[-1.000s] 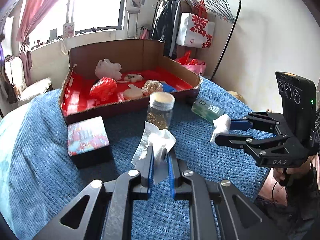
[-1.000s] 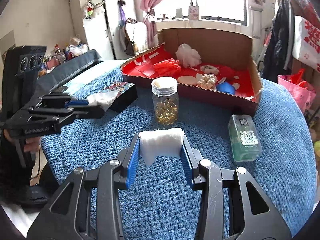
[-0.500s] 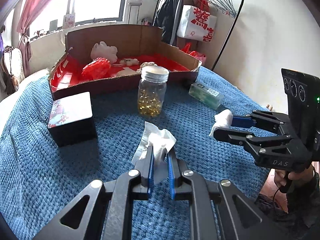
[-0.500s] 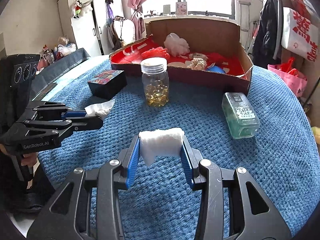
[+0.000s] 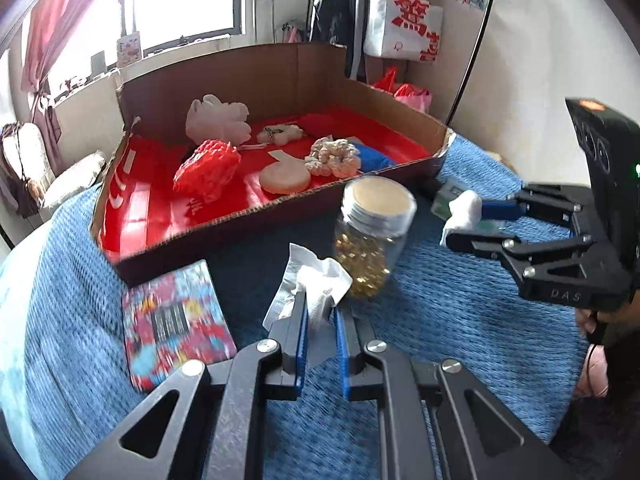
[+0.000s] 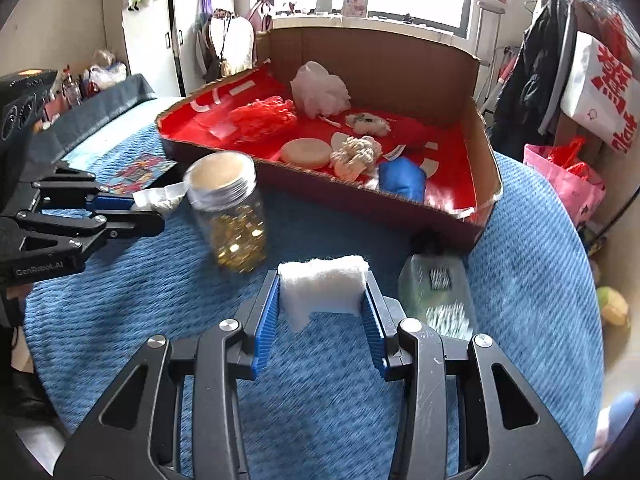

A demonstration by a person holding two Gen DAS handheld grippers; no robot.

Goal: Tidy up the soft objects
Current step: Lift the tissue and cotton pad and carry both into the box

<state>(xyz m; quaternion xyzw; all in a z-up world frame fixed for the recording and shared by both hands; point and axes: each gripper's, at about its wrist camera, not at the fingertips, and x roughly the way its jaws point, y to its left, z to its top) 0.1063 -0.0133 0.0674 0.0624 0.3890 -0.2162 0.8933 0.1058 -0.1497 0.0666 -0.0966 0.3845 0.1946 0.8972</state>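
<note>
Tissue (image 5: 316, 284) sits clenched in the left gripper (image 5: 320, 320), with the box (image 5: 280, 208) straight ahead past the jar (image 5: 372, 236).

Right view: the right gripper (image 6: 322, 304) clamps a cotton pad (image 6: 322, 286); the box (image 6: 360, 192) lies ahead, nearer this hand.

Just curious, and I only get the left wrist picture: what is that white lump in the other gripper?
Observer: The right gripper is shut on a white cotton pad, a fluffy square spanning the gap between both fingers.
Visitor: And the greenish thing behind it?
Observer: A clear green bottle, lying flat on the blue blanket.
Visitor: What is off to the left of the box?
Observer: A white cupboard against the wall.
</note>
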